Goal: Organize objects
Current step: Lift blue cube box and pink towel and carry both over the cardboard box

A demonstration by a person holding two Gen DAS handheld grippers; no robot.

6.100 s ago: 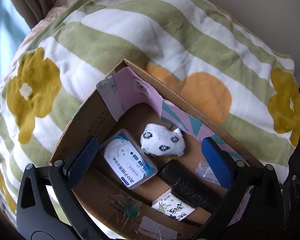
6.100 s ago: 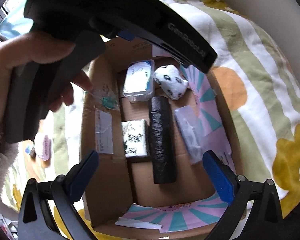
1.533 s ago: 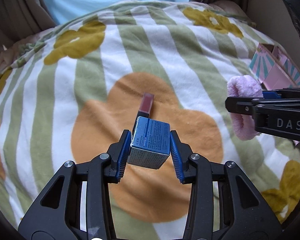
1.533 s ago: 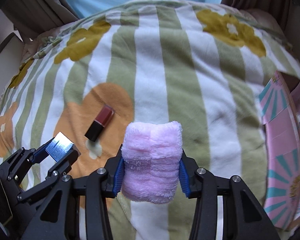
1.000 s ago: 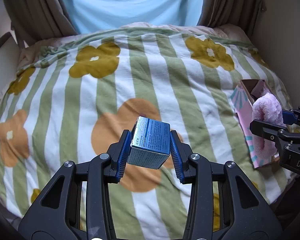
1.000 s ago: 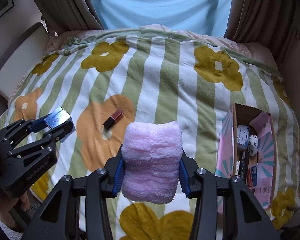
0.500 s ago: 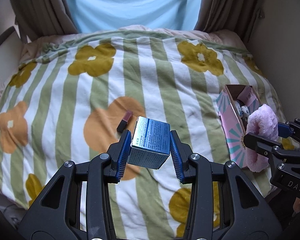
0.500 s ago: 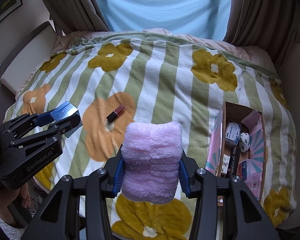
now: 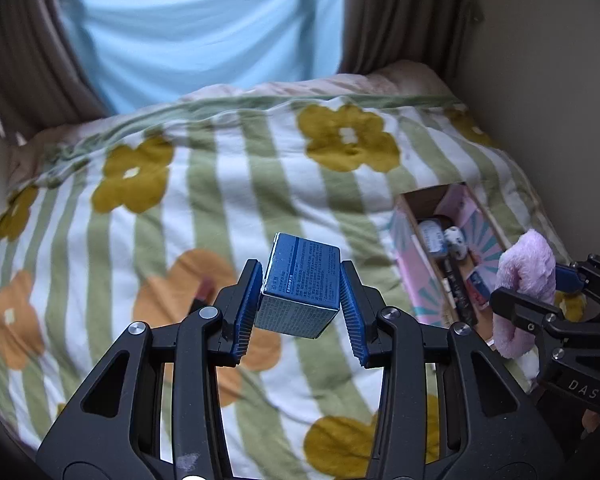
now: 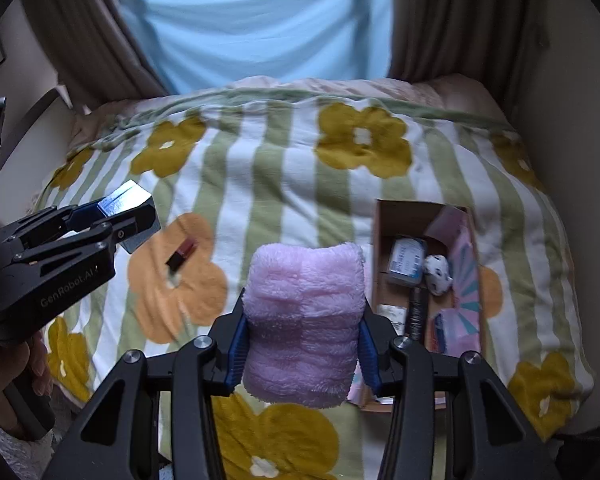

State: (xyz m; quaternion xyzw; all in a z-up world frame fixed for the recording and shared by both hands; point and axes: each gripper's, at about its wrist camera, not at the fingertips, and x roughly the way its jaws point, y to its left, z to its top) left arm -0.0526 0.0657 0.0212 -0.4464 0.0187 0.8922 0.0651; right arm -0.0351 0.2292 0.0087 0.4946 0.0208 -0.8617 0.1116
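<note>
Bed (image 9: 188, 200) carries a blanket with green and white stripes and yellow and orange flowers; both grippers are held in the air above it.

Left gripper (image 9: 300, 304): blue pads clamped on a small blue box (image 9: 302, 280) with white print, tilted so that one corner points down. The right wrist view shows the same gripper (image 10: 128, 220) at the left edge with the box (image 10: 126, 198) between its fingers and a hand (image 10: 36, 364) on the handle below.

Right gripper (image 10: 302, 344): pads pressed into both sides of a pink plush roll (image 10: 304, 320), which bulges above and below them. The left wrist view shows this gripper (image 9: 528, 292) at the right edge with the plush roll (image 9: 526, 276) in its grip.

Cardboard box (image 10: 382, 248), open-topped with pink patterned flaps, sits on the blanket toward the right side of the bed, close to the wall. Contents visible: a clear plastic case (image 10: 407, 260), a white spotted plush toy (image 10: 438, 269) just beside it, a black roll (image 10: 418, 312), and a small blue and pink packet (image 10: 444, 330). In the left wrist view the cardboard box (image 9: 410, 264) lies just left of the right gripper.

Lipstick (image 10: 182, 254), dark red with a black base, lies on an orange flower left of centre, well apart from the cardboard box. In the left wrist view it is blurred and partly hidden behind the left gripper.

Blue sheet (image 10: 256, 20) hangs across the window between brown curtains (image 10: 452, 20).
</note>
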